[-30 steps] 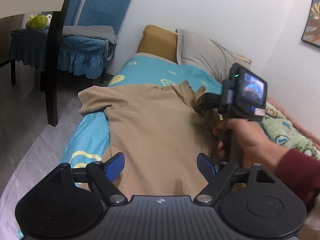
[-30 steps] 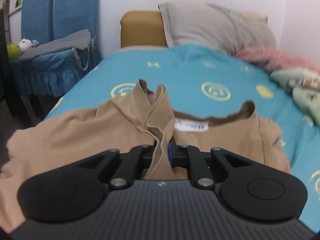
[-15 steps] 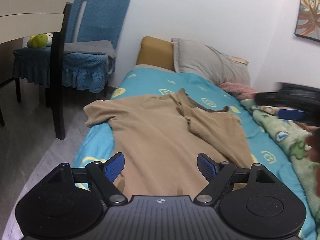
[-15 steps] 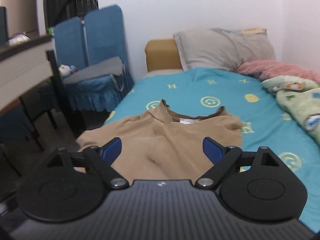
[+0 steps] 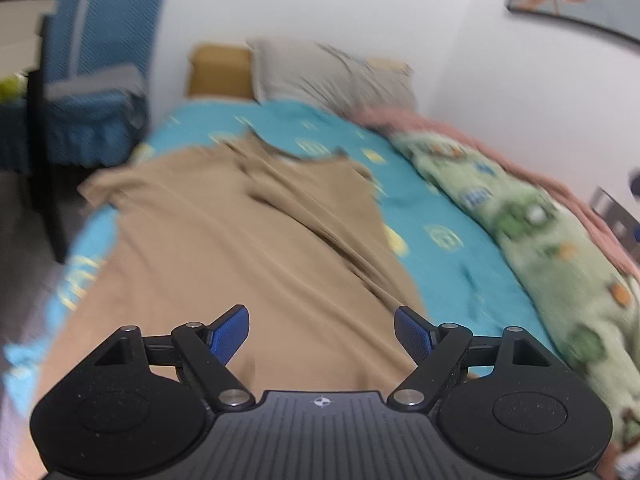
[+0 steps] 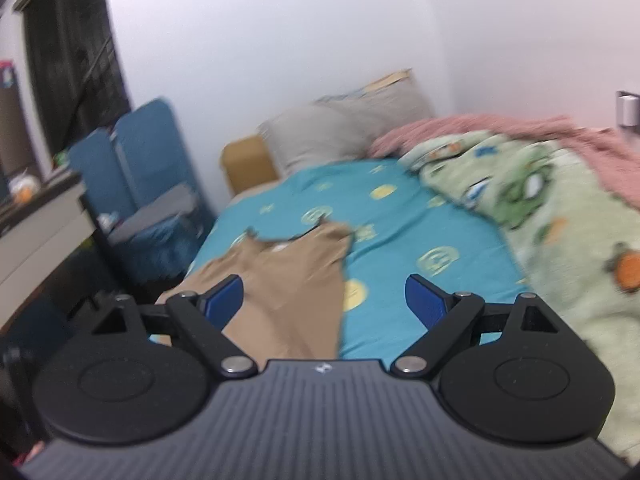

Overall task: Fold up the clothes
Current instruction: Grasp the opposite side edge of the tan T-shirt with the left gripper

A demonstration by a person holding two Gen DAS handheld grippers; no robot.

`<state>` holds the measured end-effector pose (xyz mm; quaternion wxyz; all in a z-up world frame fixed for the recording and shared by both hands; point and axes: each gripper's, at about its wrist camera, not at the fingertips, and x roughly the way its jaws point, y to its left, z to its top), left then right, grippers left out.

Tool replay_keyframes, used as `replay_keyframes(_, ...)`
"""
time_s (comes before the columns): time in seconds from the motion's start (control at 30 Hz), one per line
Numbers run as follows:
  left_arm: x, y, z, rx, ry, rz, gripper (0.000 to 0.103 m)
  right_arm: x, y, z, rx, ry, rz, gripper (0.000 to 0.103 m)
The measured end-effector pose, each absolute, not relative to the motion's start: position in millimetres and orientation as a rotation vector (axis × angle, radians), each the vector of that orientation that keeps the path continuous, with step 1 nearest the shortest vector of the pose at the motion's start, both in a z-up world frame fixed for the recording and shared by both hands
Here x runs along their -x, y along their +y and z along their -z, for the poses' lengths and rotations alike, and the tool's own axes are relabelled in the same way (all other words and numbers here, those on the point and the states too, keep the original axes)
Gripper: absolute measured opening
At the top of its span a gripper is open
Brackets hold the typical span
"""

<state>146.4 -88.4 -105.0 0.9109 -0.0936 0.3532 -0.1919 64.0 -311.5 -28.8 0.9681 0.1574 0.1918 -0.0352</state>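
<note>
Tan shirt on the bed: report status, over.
Left gripper open, right gripper open, both empty. Tan cotton shirt spread on teal bedsheet, partly folded. Green patterned blanket alongside, clear of it.

- The left wrist view is taken from just behind the left gripper [image 5: 322,334], whose parted jaws fill the lower edge; the bed [image 5: 440,216] is looked along from its foot end towards the pillow [image 5: 320,72] and wall.
- The tan shirt [image 5: 240,240] is seen close below this camera, spread out ahead.
- The right wrist view is taken from behind the right gripper [image 6: 324,300], held higher and further back, and is faced towards the same headboard end at a slant.
- Shared by both views are the shirt [image 6: 288,280], the bed [image 6: 400,240], the pillow [image 6: 344,128], the green blanket [image 6: 540,208] and the blue chair [image 6: 132,160].
- Both views are blurred.
</note>
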Motion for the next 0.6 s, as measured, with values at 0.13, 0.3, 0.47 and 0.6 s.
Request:
replay_keyframes(0.13, -135.4, -134.5, 114.5, 0.228, 0.827, 0.521, 0.077, -63.0, -346.3, 37.3, -0.377, 0.354, 0.134, 0.089)
replay_keyframes(0.3, -118.2, -199.4, 129.7, 0.207, 0.949, 0.654, 0.074, -61.4, -381.8, 51.4, -0.452, 0.348, 0.186, 0.089)
replay_keyframes(0.47, -102.2, -256.2, 147.5, 0.088, 1.054, 0.717, 0.069, -58.8, -402.7, 62.4, -0.507, 0.346, 0.204, 0.089)
replay_keyframes(0.6, -92.7, -270.5, 162.3, -0.018, 1.09, 0.72, 0.028, -57.7, -412.6, 69.3, -0.55, 0.352, 0.212, 0.089)
